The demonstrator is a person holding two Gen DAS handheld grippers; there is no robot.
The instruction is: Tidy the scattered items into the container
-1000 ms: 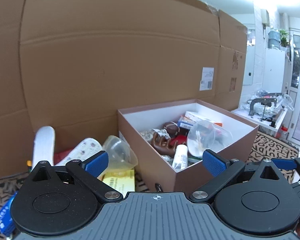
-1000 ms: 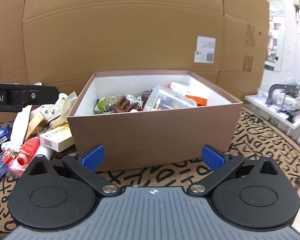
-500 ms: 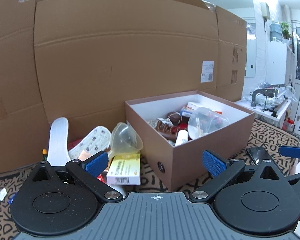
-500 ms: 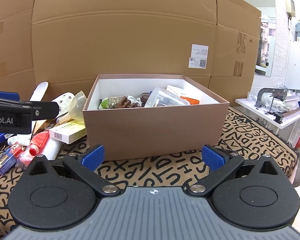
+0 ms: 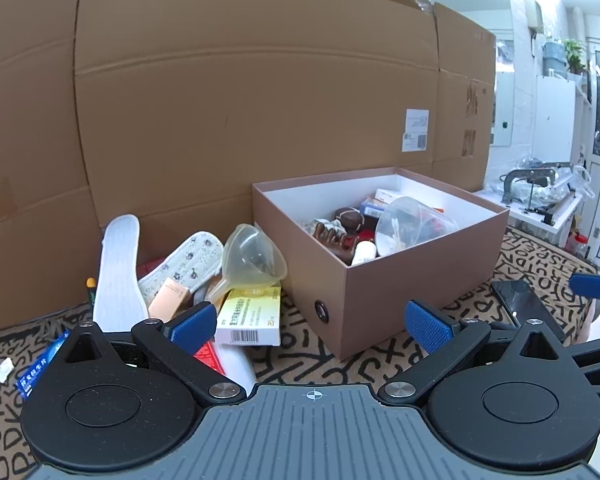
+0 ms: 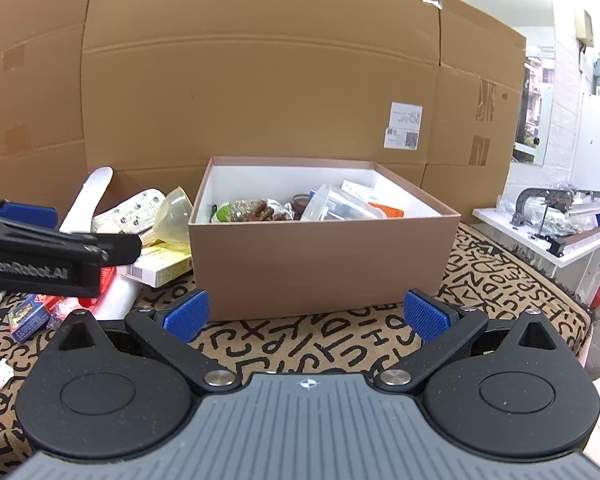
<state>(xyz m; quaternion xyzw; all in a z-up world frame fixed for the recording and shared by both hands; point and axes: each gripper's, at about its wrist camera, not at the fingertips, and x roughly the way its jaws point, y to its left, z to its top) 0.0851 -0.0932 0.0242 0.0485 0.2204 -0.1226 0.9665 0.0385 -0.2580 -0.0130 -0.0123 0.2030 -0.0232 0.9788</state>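
Note:
A brown box point(image 5: 416, 276) point(image 6: 320, 264) with a white inside stands on the patterned mat and holds several items, among them a clear plastic tub point(image 5: 414, 220) and a brown hand figure point(image 5: 332, 234). Left of it lies a pile: a yellow-white carton point(image 5: 250, 316) point(image 6: 156, 266), a clear funnel point(image 5: 252, 258) point(image 6: 176, 220), a white insole point(image 5: 118, 272) and a flowered insole point(image 5: 184, 260). My left gripper point(image 5: 310, 322) is open and empty, well back from the pile. My right gripper point(image 6: 306, 314) is open and empty, in front of the box.
A tall cardboard wall point(image 5: 240, 112) stands behind everything. Small blue and red packets point(image 6: 28, 312) lie at the left on the mat. A dark phone point(image 5: 524, 306) lies right of the box. A white shelf with metal tools point(image 6: 556, 224) is at the right.
Both grippers have pulled back from the box, which looks smaller now. More of the pile at the left and of the mat has come into view. Both stay open.

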